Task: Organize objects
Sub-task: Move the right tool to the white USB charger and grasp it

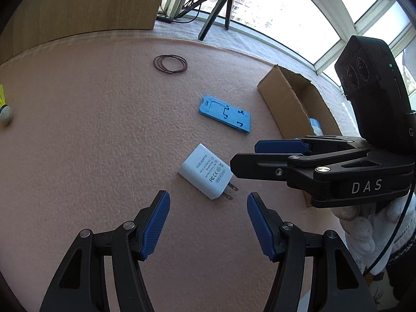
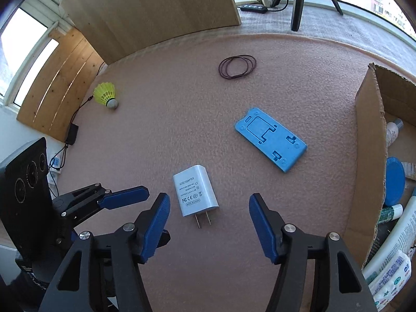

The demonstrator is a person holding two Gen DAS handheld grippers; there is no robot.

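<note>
Adapter: white AC/DC adapter (image 2: 195, 191), flat on the pink table (image 2: 161, 130), printed label up, two metal prongs toward the camera.
Right gripper (image 2: 209, 209): spread, nothing pinched; adapter just ahead, between its fingertips.
Left gripper (image 1: 208, 208): spread, empty, near the adapter.
Cardboard box (image 2: 369, 140): open, at the table's right; holds bottles, a blue lid, a printed packet.

beside the white adapter (image 2: 195, 191) printed with grey lettering, the counter (image 2: 169, 130) is pink and pebbled. beyond the adapter lies a bright blue stand (image 2: 271, 140), then dark maroon bands (image 2: 237, 66). a neon-yellow shuttlecock (image 2: 106, 95), brown cardboard box (image 2: 369, 156).
</note>
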